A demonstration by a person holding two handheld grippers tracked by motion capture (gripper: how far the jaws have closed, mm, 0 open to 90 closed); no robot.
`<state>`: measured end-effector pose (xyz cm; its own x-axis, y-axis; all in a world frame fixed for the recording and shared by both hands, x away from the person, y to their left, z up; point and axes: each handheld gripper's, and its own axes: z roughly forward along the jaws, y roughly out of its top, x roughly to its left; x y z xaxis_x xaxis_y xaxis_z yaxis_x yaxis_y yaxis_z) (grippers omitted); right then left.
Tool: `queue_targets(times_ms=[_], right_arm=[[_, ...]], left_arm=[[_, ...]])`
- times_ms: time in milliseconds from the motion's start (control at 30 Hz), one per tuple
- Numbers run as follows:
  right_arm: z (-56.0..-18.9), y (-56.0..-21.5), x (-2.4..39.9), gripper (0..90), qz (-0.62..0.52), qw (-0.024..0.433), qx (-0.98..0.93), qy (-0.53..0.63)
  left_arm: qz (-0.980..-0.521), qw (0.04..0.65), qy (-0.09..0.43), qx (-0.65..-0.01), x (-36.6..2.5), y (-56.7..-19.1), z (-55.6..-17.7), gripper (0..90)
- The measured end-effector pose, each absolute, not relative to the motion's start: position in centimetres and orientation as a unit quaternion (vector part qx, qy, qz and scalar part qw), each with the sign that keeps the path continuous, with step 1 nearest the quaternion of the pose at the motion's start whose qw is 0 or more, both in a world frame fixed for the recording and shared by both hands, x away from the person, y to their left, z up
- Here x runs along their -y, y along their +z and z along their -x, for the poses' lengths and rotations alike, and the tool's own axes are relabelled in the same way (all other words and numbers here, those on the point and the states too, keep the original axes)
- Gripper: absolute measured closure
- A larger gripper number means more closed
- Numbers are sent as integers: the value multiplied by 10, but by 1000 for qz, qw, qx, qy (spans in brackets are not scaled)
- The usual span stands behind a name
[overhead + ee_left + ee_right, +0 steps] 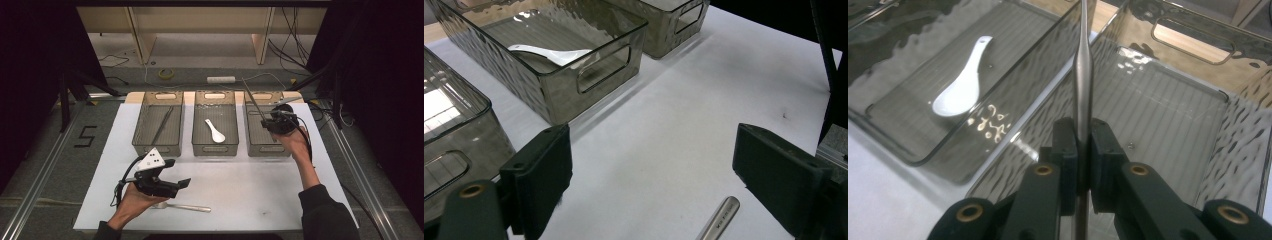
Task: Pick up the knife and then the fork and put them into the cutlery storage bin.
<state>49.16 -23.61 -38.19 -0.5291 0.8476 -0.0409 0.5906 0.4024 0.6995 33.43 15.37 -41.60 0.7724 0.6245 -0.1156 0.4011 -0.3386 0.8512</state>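
High view: right gripper [266, 121] clamps a utensil [253, 102] over the right bin [250, 131] at the table's far right; sorting step, drop pending. Left gripper view: left gripper [651, 185] wide open, empty, over the fork handle [720, 219] near the front edge. Right gripper view: pads [1066, 150] pinch the stem above the bin floor. Next: lower, release.

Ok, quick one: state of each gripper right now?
Left gripper: open, nothing between its jaws, above a metal handle on the table.
Right gripper: closed on a thin metal utensil, over the right-hand bin.
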Motion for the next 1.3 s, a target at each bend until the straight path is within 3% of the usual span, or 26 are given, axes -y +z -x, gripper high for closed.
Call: queue_targets(times_ms=[1300], right_arm=[[-514,-427,238,816,-540,158,-782,269]], left_arm=[[-815,476,119,-309,-152,-417,-333,158]])
